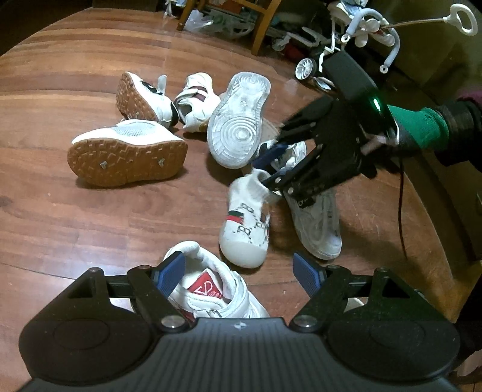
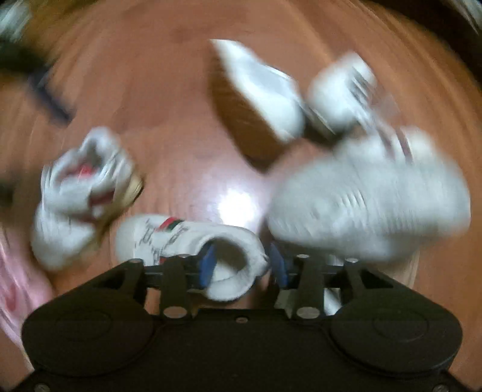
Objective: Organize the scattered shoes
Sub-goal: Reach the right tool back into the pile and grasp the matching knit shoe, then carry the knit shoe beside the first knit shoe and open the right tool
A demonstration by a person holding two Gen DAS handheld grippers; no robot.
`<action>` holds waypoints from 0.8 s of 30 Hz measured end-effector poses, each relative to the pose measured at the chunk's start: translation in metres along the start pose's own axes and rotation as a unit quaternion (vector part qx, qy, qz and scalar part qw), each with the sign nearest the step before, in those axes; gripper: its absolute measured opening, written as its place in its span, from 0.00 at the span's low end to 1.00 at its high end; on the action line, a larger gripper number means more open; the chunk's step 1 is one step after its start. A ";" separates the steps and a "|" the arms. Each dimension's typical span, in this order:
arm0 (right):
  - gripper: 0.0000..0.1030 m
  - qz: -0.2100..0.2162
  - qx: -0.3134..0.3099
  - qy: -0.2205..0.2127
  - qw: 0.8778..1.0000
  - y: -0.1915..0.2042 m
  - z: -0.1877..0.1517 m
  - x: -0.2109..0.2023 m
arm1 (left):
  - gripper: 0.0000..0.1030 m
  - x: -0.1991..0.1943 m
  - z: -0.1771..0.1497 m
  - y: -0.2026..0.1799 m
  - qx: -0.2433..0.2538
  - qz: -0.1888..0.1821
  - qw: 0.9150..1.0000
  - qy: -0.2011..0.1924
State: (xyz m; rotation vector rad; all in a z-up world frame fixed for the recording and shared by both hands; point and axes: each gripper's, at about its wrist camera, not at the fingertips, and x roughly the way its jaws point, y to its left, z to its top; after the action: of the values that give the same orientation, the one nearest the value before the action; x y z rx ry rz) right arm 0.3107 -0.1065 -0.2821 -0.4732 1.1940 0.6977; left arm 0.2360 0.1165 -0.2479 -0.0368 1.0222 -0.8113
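The right gripper [image 2: 242, 263], jaws apart astride the sock shoe's [image 2: 186, 241] soft, light collar at six o'clock, should pinch that rim; left gripper [image 1: 238, 276] gapes empty.

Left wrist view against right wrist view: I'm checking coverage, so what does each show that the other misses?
Only the left wrist view shows the chair legs, the white stroller, the green sleeve and the right gripper seen from outside. Only the right wrist view looks into the striped shoe's collar, one pad inside it. Both show the striped shoe, the tan-soled shoe and the wooden floor.
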 end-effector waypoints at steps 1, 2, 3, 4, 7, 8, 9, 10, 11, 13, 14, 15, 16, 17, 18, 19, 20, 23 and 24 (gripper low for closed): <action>0.41 0.002 0.010 -0.001 1.000 -0.002 -0.002 0.001 | 0.76 -0.001 0.000 0.001 -0.001 0.001 1.000 -0.001; 0.41 0.004 0.020 -0.002 1.000 -0.004 -0.003 0.002 | 0.76 -0.002 0.000 0.001 -0.001 0.001 1.000 -0.003; 0.41 0.004 0.023 -0.004 1.000 -0.005 -0.006 0.003 | 0.76 -0.003 0.000 0.001 -0.001 0.001 1.000 -0.004; 0.41 0.002 0.022 -0.005 1.000 -0.004 -0.007 0.006 | 0.76 -0.004 0.000 0.001 -0.001 0.000 1.000 -0.005; 0.36 -0.006 0.039 -0.010 0.999 -0.005 -0.008 0.012 | 0.76 -0.005 -0.003 0.002 -0.003 0.001 1.000 -0.004; 0.33 -0.008 0.050 -0.012 0.999 -0.007 -0.009 0.014 | 0.76 -0.005 -0.005 0.004 -0.005 0.002 1.000 -0.002; 0.33 -0.010 0.057 -0.014 0.998 -0.008 -0.010 0.013 | 0.76 -0.005 -0.006 0.005 -0.005 0.002 1.000 -0.001; 0.33 -0.011 0.060 -0.016 0.998 -0.008 -0.012 0.011 | 0.76 -0.005 -0.007 0.006 -0.006 0.002 1.000 0.000; 0.33 -0.014 0.063 -0.017 0.998 -0.008 -0.013 0.011 | 0.76 -0.004 -0.009 0.008 -0.008 0.003 1.000 0.003; 0.32 -0.018 0.060 -0.019 0.998 -0.009 -0.015 0.016 | 0.76 -0.001 -0.010 0.010 -0.009 0.006 1.000 0.008; 0.32 -0.021 0.046 -0.019 0.999 -0.007 -0.014 0.018 | 0.76 -0.001 -0.009 0.011 -0.010 0.005 1.000 0.008; 0.31 -0.026 0.024 -0.019 0.999 -0.005 -0.014 0.021 | 0.76 0.000 -0.009 0.011 -0.010 0.005 1.000 0.008; 0.26 -0.032 0.001 -0.019 0.999 -0.002 -0.013 0.023 | 0.76 0.000 -0.008 0.010 -0.009 0.004 1.000 0.008; 0.13 -0.034 -0.019 -0.018 0.999 -0.001 -0.012 0.024 | 0.76 0.000 -0.007 0.009 -0.008 0.004 1.000 0.007; 0.13 -0.032 -0.037 -0.018 0.999 -0.001 -0.011 0.023 | 0.76 0.000 -0.006 0.008 -0.006 0.003 1.000 0.006; 0.12 -0.016 -0.065 -0.031 0.997 -0.001 -0.012 0.019 | 0.76 0.001 -0.006 0.008 -0.006 0.003 1.000 0.006; 0.12 0.014 -0.100 -0.055 0.993 -0.001 -0.012 0.011 | 0.76 0.002 -0.005 0.006 -0.006 0.001 1.000 0.006; 0.12 0.021 -0.115 -0.073 0.990 0.001 -0.007 0.007 | 0.76 0.005 -0.005 0.003 -0.001 0.000 1.000 0.010; 0.17 0.019 -0.115 -0.076 0.990 0.002 -0.006 0.007 | 0.76 0.007 -0.005 0.003 -0.002 0.002 1.000 0.013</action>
State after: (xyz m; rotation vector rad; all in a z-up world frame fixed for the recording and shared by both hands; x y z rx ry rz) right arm 0.3073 -0.1074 -0.2907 -0.5802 0.9857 0.8945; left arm 0.2358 0.1154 -0.2566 -0.0274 1.0481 -0.8085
